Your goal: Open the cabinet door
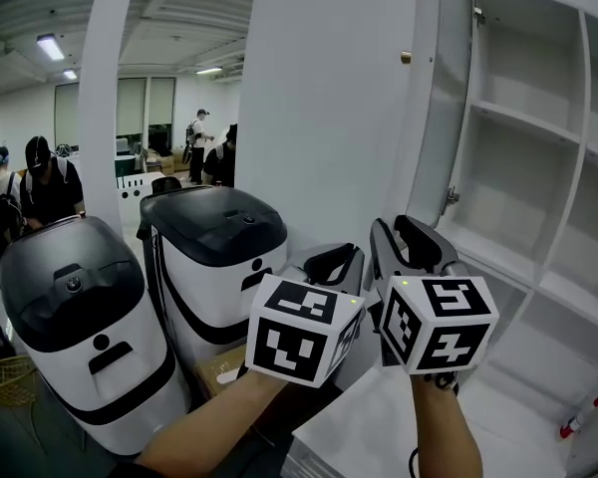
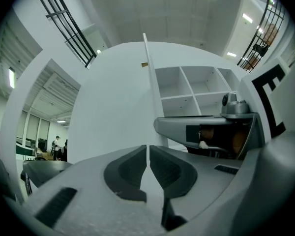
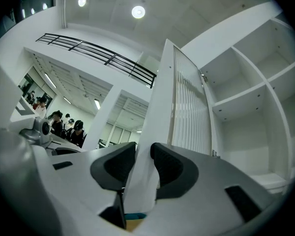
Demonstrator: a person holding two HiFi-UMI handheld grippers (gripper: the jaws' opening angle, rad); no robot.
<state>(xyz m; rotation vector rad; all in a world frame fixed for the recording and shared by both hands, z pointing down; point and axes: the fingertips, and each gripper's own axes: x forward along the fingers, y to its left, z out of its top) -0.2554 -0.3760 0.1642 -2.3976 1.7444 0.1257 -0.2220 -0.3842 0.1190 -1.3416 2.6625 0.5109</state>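
We count two grey hand-held grippers: left gripper (image 1: 337,259), right gripper (image 1: 411,235). We also count two rounded white machines with black lids (image 1: 72,312) (image 1: 215,235), one flat white cabinet door (image 1: 329,118) and one white shelved cabinet (image 1: 526,119).

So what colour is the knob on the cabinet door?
Brass-gold; the knob shows best in the head view.

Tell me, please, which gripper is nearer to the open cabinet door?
Right. The right gripper has its open jaws on either side of the cabinet door, at its free edge. The left gripper, jaws together, sits beside it to the left, clear of the door.
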